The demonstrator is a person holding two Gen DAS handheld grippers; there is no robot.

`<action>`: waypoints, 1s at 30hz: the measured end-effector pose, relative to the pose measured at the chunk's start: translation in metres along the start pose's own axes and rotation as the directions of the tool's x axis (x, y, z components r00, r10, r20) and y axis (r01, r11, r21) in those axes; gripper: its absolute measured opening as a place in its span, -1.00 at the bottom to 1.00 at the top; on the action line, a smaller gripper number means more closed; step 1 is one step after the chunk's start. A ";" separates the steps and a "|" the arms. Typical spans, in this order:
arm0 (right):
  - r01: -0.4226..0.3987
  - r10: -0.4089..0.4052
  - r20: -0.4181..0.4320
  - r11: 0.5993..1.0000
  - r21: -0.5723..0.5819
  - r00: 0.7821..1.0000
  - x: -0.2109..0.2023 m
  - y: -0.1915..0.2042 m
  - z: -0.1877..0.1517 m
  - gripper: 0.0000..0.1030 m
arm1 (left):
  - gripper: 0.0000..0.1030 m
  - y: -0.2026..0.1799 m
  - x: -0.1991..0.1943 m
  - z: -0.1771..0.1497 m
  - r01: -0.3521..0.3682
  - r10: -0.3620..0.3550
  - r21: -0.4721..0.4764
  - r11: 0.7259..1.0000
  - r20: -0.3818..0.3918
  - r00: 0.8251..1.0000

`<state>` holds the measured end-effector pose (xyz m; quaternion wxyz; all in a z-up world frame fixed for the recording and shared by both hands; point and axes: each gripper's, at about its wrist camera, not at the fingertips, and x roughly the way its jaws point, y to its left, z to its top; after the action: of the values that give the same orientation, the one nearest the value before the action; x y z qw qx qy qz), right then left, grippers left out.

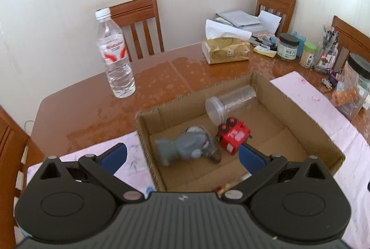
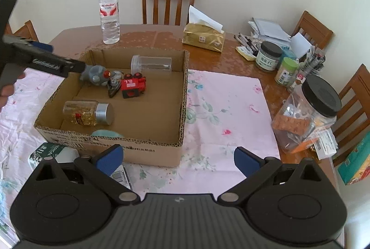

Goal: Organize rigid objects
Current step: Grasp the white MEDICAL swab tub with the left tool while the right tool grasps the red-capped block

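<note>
An open cardboard box (image 2: 182,96) (image 1: 298,115) sits on the pink cloth. Inside lie a grey toy animal (image 1: 182,145) (image 2: 96,74), a red toy vehicle (image 1: 233,137) (image 2: 134,86), a clear lidded jar (image 1: 229,102) (image 2: 151,64) on its side, and a gold-filled jar with silver lid (image 2: 89,112). My left gripper (image 1: 182,157) is open just above the grey toy, over the box's left part; it also shows in the right wrist view (image 2: 67,66). My right gripper (image 2: 178,160) is open and empty in front of the box's near wall.
A water bottle (image 1: 114,52) (image 2: 109,12) stands behind the box. A gold tissue pack (image 2: 203,37), jars (image 2: 268,56), pens and papers crowd the right side. A large black-lidded jar (image 2: 309,112) stands at the right. A green-white packet (image 2: 49,152) lies by the box's near left corner. Chairs surround the table.
</note>
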<state>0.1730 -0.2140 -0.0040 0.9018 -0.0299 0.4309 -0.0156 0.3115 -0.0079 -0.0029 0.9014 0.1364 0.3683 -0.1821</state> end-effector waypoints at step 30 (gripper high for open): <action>-0.222 0.212 -0.096 0.970 -0.102 0.972 0.050 -0.012 -0.056 1.00 | 0.99 -0.057 -0.022 -0.102 -0.120 0.074 -0.198 0.973 -0.227 0.971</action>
<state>0.1606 -0.2306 -0.0770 0.8759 -0.0323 0.4696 0.1062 0.2100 -0.0156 -0.0639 0.8727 0.0774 0.4751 -0.0816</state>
